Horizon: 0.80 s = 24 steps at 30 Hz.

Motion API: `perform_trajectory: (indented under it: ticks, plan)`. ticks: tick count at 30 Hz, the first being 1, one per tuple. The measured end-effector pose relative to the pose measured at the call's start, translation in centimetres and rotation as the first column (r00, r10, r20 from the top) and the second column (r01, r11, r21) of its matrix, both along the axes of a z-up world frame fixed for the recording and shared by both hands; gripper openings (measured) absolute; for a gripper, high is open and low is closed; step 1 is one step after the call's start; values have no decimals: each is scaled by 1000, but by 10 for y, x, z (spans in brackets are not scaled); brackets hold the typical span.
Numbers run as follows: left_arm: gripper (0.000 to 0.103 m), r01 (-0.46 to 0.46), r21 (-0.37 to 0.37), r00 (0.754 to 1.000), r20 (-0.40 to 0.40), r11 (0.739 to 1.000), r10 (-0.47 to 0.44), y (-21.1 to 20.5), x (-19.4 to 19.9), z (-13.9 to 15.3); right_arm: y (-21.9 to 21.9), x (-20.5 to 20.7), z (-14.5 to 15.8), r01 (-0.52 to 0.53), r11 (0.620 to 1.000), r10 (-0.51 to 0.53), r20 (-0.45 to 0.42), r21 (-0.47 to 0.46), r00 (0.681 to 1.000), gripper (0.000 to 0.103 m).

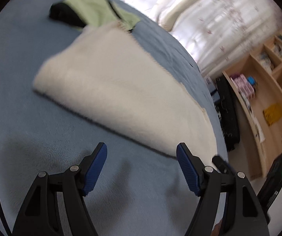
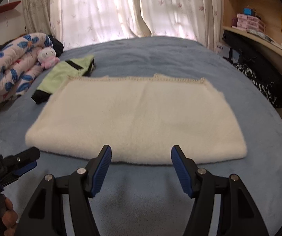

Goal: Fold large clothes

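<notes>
A cream fleece garment, already folded into a wide flat rectangle, lies on the blue bed cover, with its long axis running left to right. Its stitched hem is on the far side and its thick folded edge faces the near side.

The right tool hovers directly in front of that near folded edge, roughly centred on it. Its blue-padded fingers are spread wide and hold nothing. From here the cloth lies straight ahead along the finger line, with the edge just beyond the fingertips.

The left tool is also released and empty, its fingers wide apart above bare bed cover. In its blurred view the garment lies ahead and to the right, stretching diagonally away, with only a near corner of the cloth close to the right-hand finger. The right wrist view shows this tool at the near left, off the garment's left end.

Judging by this layout, the right hand is better placed to take the near edge, and the next fold would probably halve the long axis, end to end.

A green and black garment lies at the far left, its edge tucked under the cream one, beside a floral quilt and a plush toy.
</notes>
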<state>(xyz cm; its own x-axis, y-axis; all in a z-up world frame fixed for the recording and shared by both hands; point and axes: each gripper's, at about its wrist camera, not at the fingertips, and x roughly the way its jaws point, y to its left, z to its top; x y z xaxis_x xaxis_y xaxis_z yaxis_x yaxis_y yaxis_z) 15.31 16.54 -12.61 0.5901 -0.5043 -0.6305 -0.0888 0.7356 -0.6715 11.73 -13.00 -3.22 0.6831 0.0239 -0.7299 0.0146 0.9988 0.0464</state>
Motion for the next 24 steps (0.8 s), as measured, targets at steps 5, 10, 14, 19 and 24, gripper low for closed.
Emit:
perform_trajectory:
  ticks: [5,10,14,19,24]
  plan:
    - [72,-76,-65,995,-64,995,72,19,24,-34,-1,10,-12,3,1000,-3,-11,0,1000,63]
    - [72,-121,-74,990,-77,990,115,32,51,-50,4,21,-23,-4,1000,4,-18,-3,1000,63]
    - [72,-145,-103,982,-136,984,130,38,86,-59,11,29,-29,-16,1000,16,-27,-13,1000,63]
    - [74,-144,-51,970,-202,988,131,29,124,-59,17,33,-29,-32,999,32,-7,-21,999,63]
    - [74,-166,-10,960,-228,986,160,21,140,-62,19,40,-29,-33,999,33,-5,-25,999,63]
